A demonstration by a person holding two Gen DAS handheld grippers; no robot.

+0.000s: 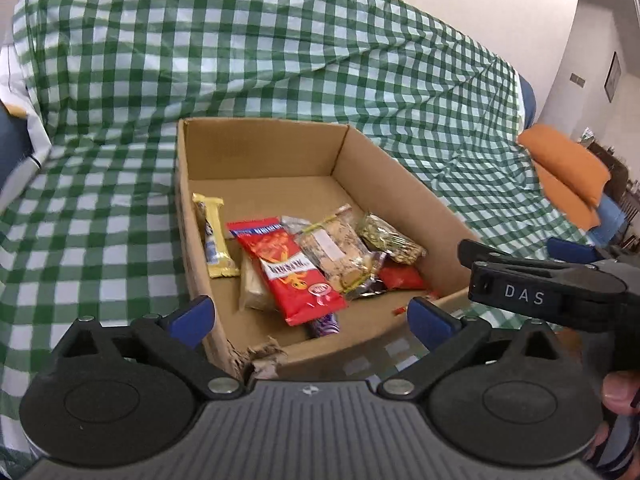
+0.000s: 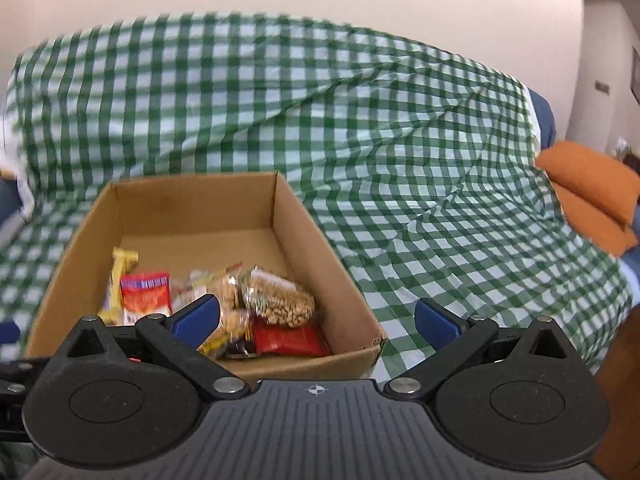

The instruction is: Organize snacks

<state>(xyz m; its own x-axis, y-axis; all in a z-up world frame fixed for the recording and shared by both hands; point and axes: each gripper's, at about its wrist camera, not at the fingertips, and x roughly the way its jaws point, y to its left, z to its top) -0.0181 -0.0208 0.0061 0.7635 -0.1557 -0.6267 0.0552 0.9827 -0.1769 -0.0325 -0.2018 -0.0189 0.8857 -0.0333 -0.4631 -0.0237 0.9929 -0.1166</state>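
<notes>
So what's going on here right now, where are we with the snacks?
A person holds a gripper in each hand over a cardboard box on a green checked cloth. The left gripper and right gripper are both open and hold nothing. Several snack packets, including a red packet and a yellow bar, lie inside the box.

Soft indoor light, fisheye warp, blur
</notes>
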